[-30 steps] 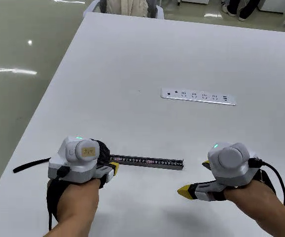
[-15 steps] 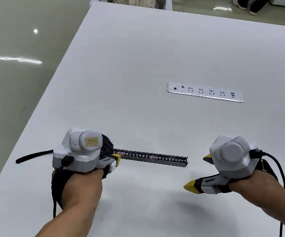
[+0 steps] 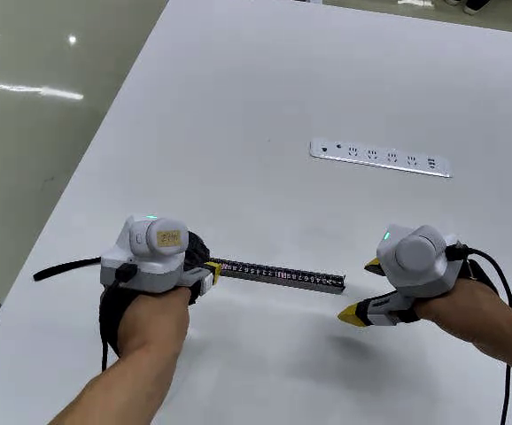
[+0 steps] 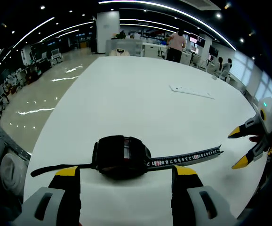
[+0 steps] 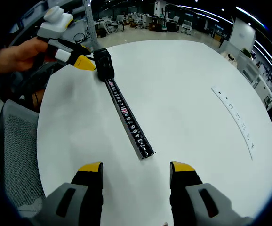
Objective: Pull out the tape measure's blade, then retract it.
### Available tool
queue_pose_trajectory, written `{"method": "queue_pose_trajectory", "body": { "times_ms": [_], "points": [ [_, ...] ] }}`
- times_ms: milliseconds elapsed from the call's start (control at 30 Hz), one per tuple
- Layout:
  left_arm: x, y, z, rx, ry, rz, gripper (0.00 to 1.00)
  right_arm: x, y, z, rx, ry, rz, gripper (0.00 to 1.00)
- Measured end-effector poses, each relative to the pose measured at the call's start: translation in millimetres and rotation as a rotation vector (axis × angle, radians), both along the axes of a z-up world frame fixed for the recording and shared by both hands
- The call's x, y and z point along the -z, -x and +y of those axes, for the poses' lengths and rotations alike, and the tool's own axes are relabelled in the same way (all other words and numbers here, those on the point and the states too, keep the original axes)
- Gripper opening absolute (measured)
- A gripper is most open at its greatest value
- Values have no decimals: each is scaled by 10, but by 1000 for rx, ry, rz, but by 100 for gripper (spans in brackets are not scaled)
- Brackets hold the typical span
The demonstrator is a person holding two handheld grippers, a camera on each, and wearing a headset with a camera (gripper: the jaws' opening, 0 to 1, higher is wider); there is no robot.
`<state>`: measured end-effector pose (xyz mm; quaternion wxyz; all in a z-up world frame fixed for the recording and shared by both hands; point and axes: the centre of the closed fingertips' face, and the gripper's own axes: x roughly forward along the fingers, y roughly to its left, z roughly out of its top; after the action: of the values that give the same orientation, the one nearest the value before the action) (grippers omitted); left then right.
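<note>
The black tape measure (image 4: 122,155) is laid at the near left of the white table (image 3: 238,106), with its blade (image 3: 278,275) drawn out rightward. It is flanked by the wide-spread left gripper (image 4: 126,172), seemingly without contact. The right gripper (image 5: 137,167) is held agape and empty near the blade tip. A power strip (image 3: 380,158) is seen farther right.

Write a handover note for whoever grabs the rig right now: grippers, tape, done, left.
Left gripper: open, jaws either side of the case, not clamped on it.
Right gripper: open, the blade tip just ahead of its jaws, not held.
Case and blade lie flat on the table, blade out.
Done: pull-out, by the look of it.
Left: retract the blade; the case probably needs holding first.
</note>
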<state>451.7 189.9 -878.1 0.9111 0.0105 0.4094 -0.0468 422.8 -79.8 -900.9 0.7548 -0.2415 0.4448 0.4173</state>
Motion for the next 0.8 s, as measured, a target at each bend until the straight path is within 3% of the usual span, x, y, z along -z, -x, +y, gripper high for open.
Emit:
{"method": "queue_pose_trajectory", "body": {
  "times_ms": [167, 200, 233, 800],
  "points": [
    [2, -3, -1, -1, 2, 0, 76, 1, -2, 3, -4, 1, 1, 57],
    [15, -13, 1, -5, 3, 1, 76, 24, -14, 3, -19, 7, 4, 57],
    [65, -43, 14, -15, 7, 10, 76, 117, -42, -8, -98, 33, 9, 57],
    [141, -162, 56, -52, 19, 21, 75, 285, -145, -17, -214, 65, 29, 52]
  ]
}}
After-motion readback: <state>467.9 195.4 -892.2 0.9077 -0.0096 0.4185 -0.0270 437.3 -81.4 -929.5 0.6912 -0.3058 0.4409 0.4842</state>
